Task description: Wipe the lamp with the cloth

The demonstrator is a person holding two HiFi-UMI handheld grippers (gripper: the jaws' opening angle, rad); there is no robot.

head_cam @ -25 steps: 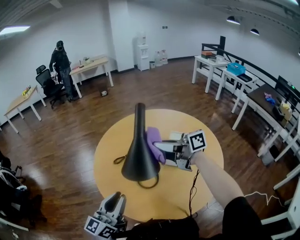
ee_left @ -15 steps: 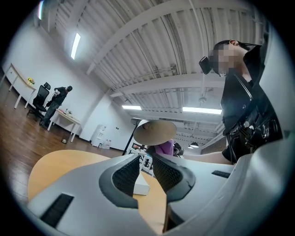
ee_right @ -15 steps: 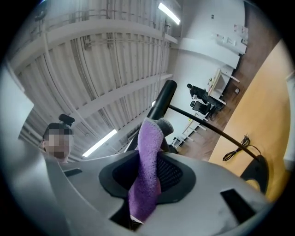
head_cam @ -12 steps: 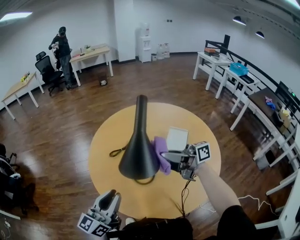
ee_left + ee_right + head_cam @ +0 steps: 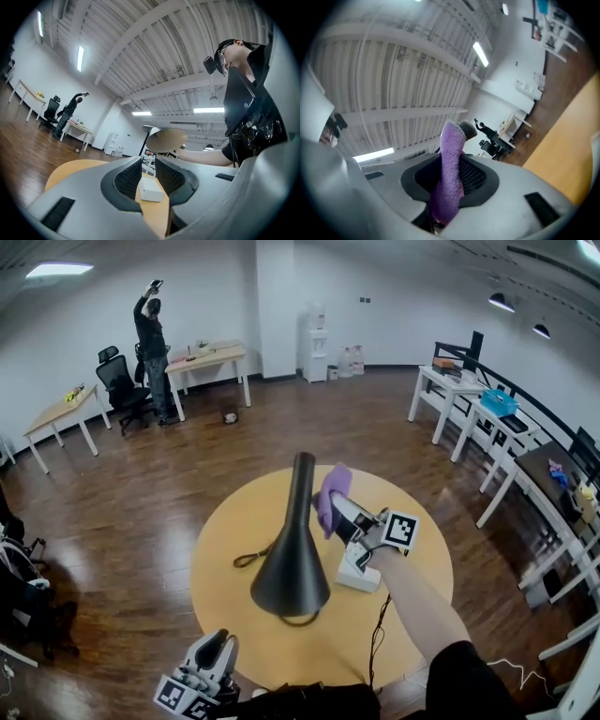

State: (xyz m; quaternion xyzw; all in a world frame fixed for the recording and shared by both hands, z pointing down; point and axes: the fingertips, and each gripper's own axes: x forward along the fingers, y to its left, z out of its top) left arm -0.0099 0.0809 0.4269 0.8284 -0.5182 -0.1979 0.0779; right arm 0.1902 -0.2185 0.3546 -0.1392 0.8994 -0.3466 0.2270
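Far back on the left a person (image 5: pixel 153 329) stands by a desk with one arm up.

Low on the left, at the near edge of the table (image 5: pixel 225 521), is the left gripper (image 5: pixel 217 648). It is grey, with a cube of black and white squares on it. Its jaws are apart and hold nothing. Its pads (image 5: pixel 126 178) are black and bumpy like a net. Through the gap you can see the wood top and a small white box (image 5: pixel 151 190) lying on it.

The table is round, with a smooth yellow wood top. A thin black cord (image 5: pixel 246 559) makes a loop on it, left of the lamp.

The lamp (image 5: pixel 291 568) is in the middle of the table. It is black and smooth, shaped like a funnel: wide and round at the near end, then a long thin neck.

Just right of the top of the neck is the cloth (image 5: pixel 333 495). It is purple, soft and fuzzy, and it sticks up in a long fold. It is close against the neck, but I cannot tell if it touches.

The right gripper (image 5: pixel 361 526) is clamped on the cloth. In the right gripper view the black bumpy pads squeeze the lower part of the cloth (image 5: pixel 452 145), and its top end pokes out past them.

The white box (image 5: pixel 359 570) is flat with square corners. It lies just below the right gripper, partly under it.
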